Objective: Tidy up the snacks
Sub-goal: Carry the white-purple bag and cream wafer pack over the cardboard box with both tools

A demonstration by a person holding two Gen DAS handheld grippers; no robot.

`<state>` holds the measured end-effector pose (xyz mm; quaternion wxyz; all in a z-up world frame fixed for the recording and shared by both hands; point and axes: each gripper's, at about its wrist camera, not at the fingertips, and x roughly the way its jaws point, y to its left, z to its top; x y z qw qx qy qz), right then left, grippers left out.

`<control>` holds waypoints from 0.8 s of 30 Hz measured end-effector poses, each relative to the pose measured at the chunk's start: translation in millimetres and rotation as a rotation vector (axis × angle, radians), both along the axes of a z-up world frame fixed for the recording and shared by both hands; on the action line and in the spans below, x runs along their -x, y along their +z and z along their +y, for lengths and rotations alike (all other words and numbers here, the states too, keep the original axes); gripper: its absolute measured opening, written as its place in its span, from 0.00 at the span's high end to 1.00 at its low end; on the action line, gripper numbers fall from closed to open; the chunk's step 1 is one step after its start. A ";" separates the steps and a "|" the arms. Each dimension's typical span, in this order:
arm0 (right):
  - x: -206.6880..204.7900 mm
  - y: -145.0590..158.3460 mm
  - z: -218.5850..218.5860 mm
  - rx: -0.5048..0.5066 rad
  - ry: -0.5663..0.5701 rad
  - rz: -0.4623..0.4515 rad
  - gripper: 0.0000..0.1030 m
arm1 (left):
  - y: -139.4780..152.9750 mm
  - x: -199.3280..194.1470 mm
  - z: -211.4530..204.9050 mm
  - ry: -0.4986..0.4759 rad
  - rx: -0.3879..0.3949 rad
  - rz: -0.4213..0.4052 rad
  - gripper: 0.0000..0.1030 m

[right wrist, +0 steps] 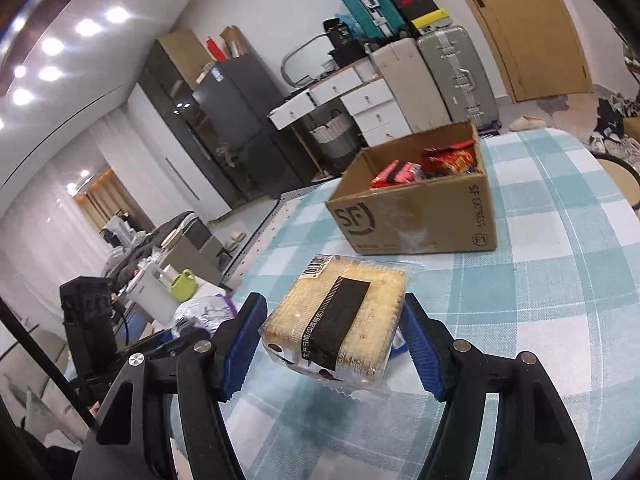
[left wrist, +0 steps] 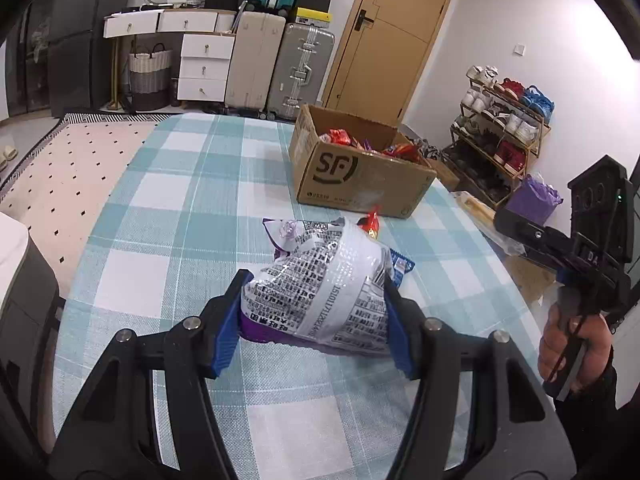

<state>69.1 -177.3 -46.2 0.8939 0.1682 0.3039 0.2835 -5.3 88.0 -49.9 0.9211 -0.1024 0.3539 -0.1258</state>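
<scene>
My left gripper (left wrist: 314, 312) is shut on a silver and purple snack bag (left wrist: 320, 284), held just above the checked tablecloth (left wrist: 172, 216). A red wrapper (left wrist: 371, 222) and a blue packet (left wrist: 402, 266) lie behind the bag. My right gripper (right wrist: 334, 340) is shut on a clear-wrapped biscuit pack (right wrist: 340, 320) with a black label, lifted over the table. The open SF cardboard box (left wrist: 360, 178) with several red snack packs stands further back; it also shows in the right wrist view (right wrist: 416, 216). The right gripper's body (left wrist: 580, 232) shows at the right of the left view.
The table's left edge drops to a dotted rug (left wrist: 60, 168). A shoe rack (left wrist: 500, 128) and purple bag (left wrist: 534, 200) stand right of the table. Suitcases (left wrist: 280, 64) and white drawers (left wrist: 204, 64) line the back wall. A white jug and green cup (right wrist: 182, 284) sit on a side unit.
</scene>
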 end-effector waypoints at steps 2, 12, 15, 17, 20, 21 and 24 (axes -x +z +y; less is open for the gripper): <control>4.8 10.8 1.2 0.005 0.014 -0.025 0.33 | 7.3 1.0 1.1 0.014 -0.001 -0.013 0.43; 26.0 73.2 -9.5 -0.008 0.065 -0.158 0.33 | 55.3 -23.2 4.9 0.031 0.018 -0.071 0.43; 26.2 88.7 -16.0 -0.002 0.067 -0.184 0.33 | 72.7 -35.1 1.9 0.026 0.013 -0.094 0.43; 24.4 97.4 -18.4 0.002 0.072 -0.196 0.33 | 84.8 -43.8 -2.9 0.021 -0.008 -0.115 0.43; 21.8 112.7 -21.7 0.009 0.078 -0.222 0.33 | 102.9 -55.2 -12.7 -0.009 -0.041 -0.147 0.43; 22.1 115.2 -22.2 0.006 0.083 -0.226 0.33 | 110.6 -57.9 -14.9 -0.015 -0.046 -0.167 0.43; 13.4 127.8 -24.6 0.000 0.130 -0.233 0.33 | 128.0 -67.9 -23.7 -0.035 -0.077 -0.200 0.43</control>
